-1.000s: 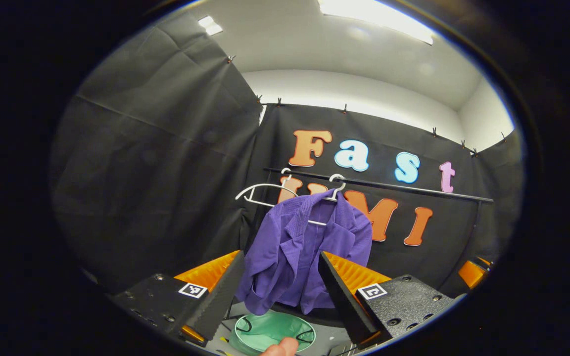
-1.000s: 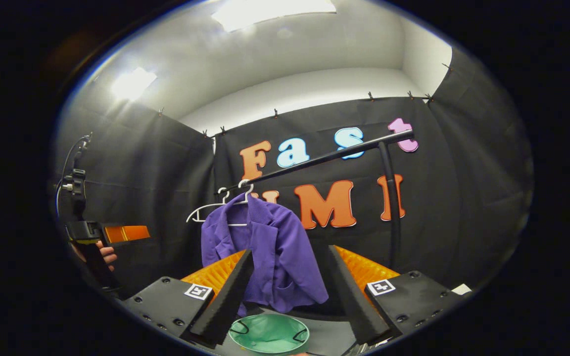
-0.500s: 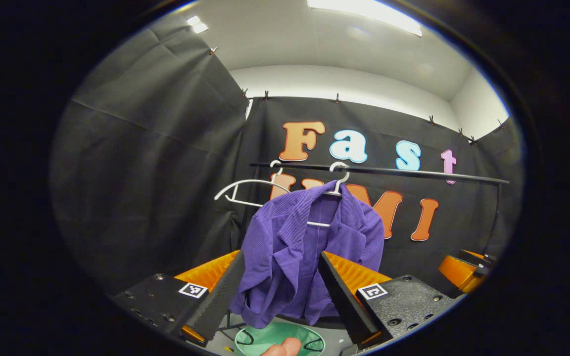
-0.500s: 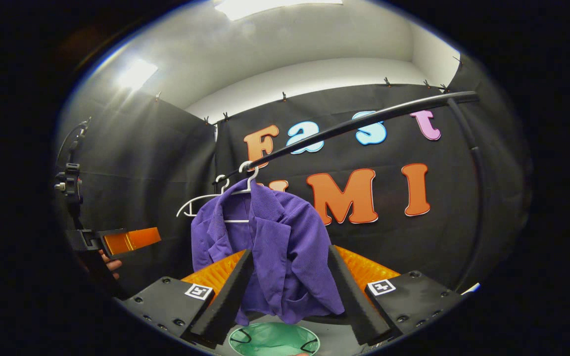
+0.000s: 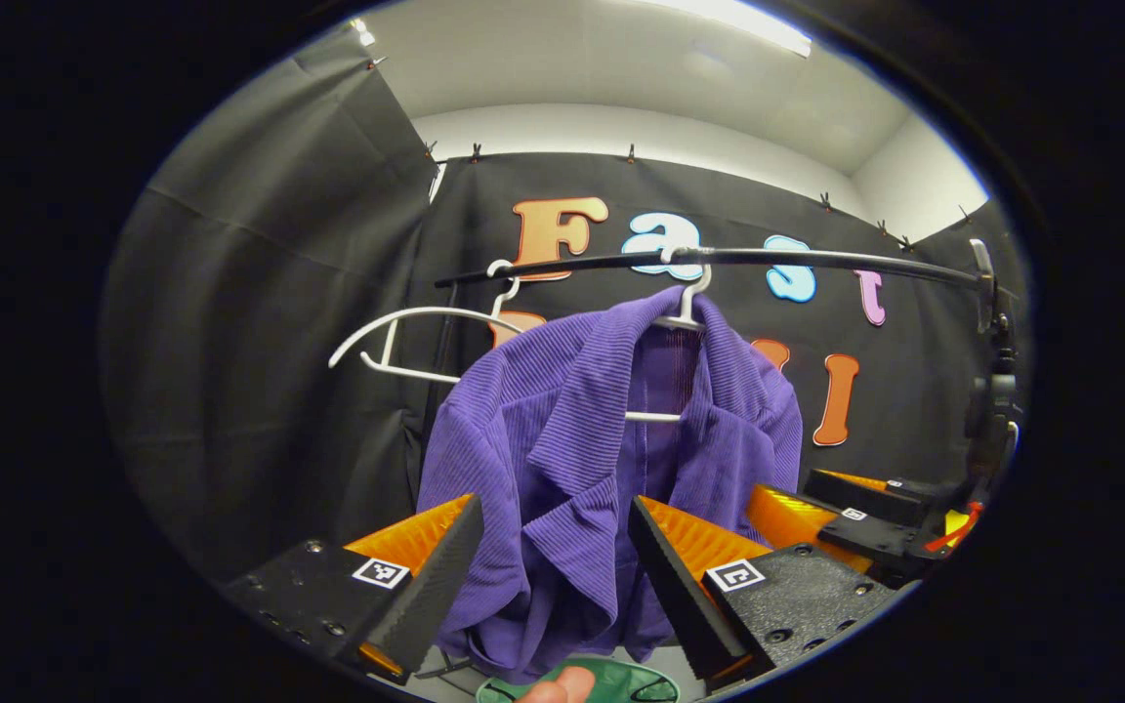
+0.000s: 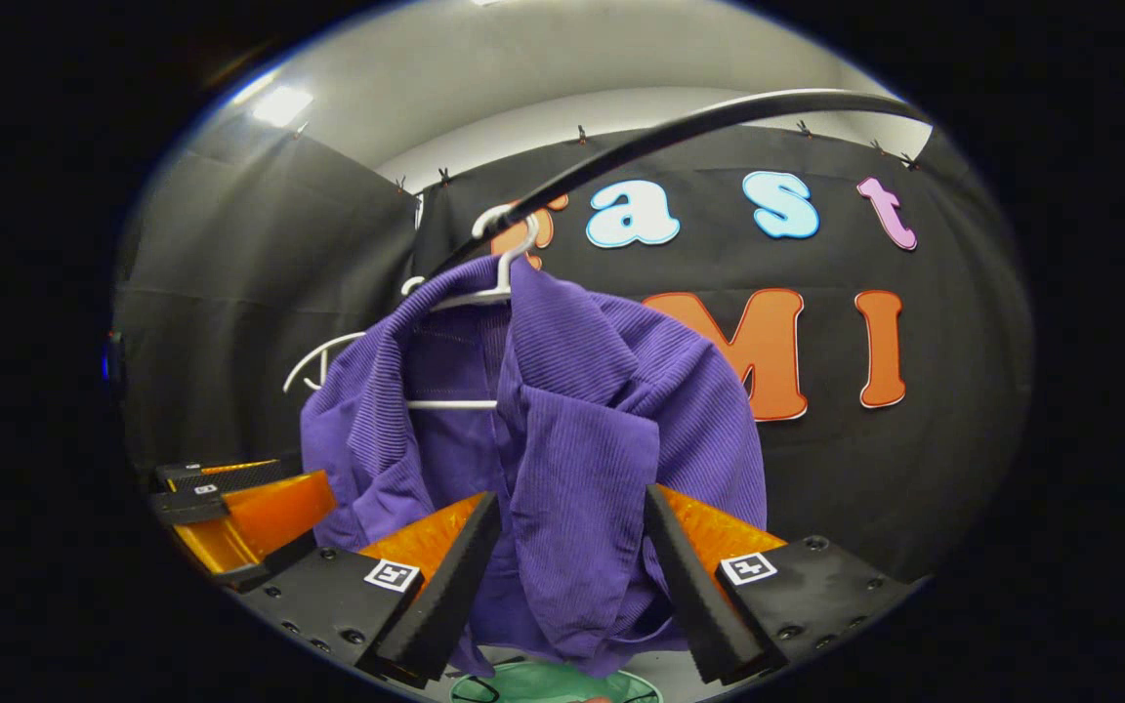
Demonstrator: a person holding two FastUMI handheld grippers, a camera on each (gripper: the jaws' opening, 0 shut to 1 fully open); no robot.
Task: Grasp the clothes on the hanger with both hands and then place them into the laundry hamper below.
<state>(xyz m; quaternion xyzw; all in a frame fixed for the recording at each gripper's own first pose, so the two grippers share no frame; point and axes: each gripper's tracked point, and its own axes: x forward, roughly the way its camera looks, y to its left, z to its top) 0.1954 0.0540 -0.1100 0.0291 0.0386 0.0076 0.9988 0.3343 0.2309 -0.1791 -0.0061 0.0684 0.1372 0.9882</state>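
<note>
Garment: a purple ribbed jacket [image 5: 611, 439] hung on a white hanger [image 5: 685, 303], filling the centre of the left gripper view; in the right gripper view the same jacket [image 6: 562, 430] sat at centre-left, its hanger's hook [image 6: 514, 249] over the rail.
Rail: a black bar [image 5: 816, 259] ran across the upper middle of the left gripper view; in the right gripper view it [image 6: 680, 132] arced across the top of the frame.
Spare hanger: an empty white hanger [image 5: 406, 337] hung on the same rail, to the left of the jacket in the left gripper view.
Left gripper: [image 5: 548, 576] at bottom centre of the left gripper view, jaws spread apart, the jacket's lower front showing in the gap between the fingers; whether either finger touched the cloth could not be told.
Right gripper: [image 6: 572, 576] at bottom centre of the right gripper view, jaws likewise spread wide, purple cloth hanging in the gap; contact could not be told.
Other gripper seen: the right one appeared at the lower right of the left gripper view, the left one at the lower left of the right gripper view.
Hamper: a green laundry hamper [image 5: 621, 683] showed at the bottom edge of the left gripper view, below the jacket's hem; its rim [image 6: 543, 683] also showed at the bottom edge of the right gripper view.
Person: a fingertip [image 5: 558, 688] poked in at the very bottom of the left gripper view.
</note>
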